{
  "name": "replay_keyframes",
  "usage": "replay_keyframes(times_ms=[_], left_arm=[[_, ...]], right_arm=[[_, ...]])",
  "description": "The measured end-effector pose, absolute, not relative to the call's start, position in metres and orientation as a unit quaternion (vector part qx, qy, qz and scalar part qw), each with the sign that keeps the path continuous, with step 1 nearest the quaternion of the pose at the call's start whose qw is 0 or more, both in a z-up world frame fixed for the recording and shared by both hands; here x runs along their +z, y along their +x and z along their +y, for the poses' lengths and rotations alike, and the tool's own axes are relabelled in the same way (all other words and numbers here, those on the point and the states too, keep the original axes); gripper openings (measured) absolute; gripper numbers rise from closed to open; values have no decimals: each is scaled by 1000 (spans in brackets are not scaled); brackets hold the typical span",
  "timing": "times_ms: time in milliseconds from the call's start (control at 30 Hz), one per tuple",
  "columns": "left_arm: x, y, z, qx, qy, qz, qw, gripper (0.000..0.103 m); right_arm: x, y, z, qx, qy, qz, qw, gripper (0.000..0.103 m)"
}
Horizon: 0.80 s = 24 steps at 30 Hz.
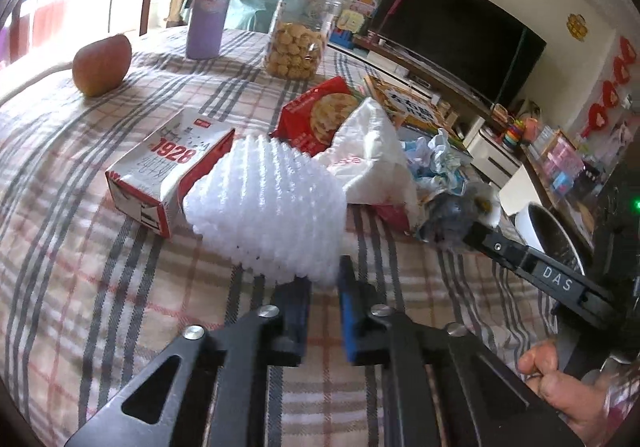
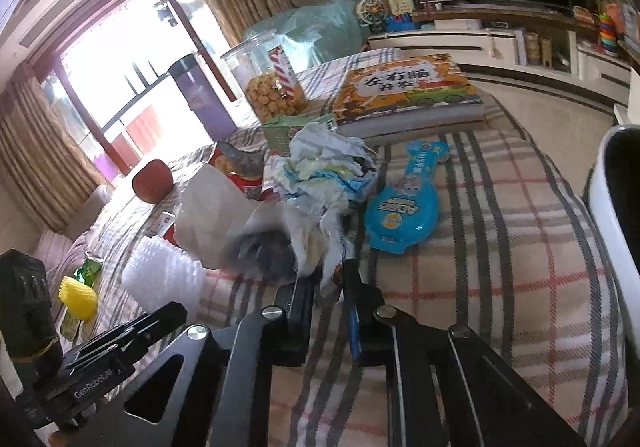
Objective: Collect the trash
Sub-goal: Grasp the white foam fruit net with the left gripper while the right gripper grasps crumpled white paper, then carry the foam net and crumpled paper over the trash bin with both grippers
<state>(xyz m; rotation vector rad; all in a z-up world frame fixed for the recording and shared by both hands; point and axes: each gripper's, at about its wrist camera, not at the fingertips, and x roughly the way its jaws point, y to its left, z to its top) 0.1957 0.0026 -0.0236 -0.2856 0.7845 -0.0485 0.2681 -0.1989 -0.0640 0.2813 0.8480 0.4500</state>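
My left gripper [image 1: 323, 279] is shut on the near edge of a white foam net sleeve [image 1: 268, 203] that lies on the plaid tablecloth [image 1: 120, 287]. My right gripper [image 2: 326, 283] is shut on a crumpled clear plastic wrapper [image 2: 280, 243]; its blur hides the exact hold. The wrapper also shows in the left wrist view [image 1: 452, 215] at the tip of the right gripper [image 1: 472, 231]. Other trash lies behind: a white plastic bag [image 1: 372, 155], crumpled blue-white paper [image 2: 328, 167], a red snack bag [image 1: 316, 115] and a red-white carton [image 1: 168, 167].
A white bin [image 2: 612, 215] stands off the table's right edge. On the table are an apple [image 1: 102, 63], a purple bottle [image 1: 210, 11], a cookie jar [image 1: 298, 35], a book [image 2: 408, 91], a blue wipes pack [image 2: 404, 203] and a yellow foam net [image 2: 78, 293].
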Motion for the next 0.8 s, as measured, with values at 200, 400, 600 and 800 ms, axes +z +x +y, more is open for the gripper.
replay_keyframes(times_ms=[200,400,600,800], left_arm=[[-19,182,-10,-45,-120,372,919,9],[-17,173,-31,-79,-108,375,918,9],[-12,175,-53,-114,-95,372,916,9],[-14,182,-69,-146,-91,376,911,9]], right_arm=[[-60,248,-212,221,144,396,880,8],[-56,231,-234,214,152,394,881,8],[-51,217,-259,198,164,391,884,8],[-43,203,-285,181,171,380,891,8]])
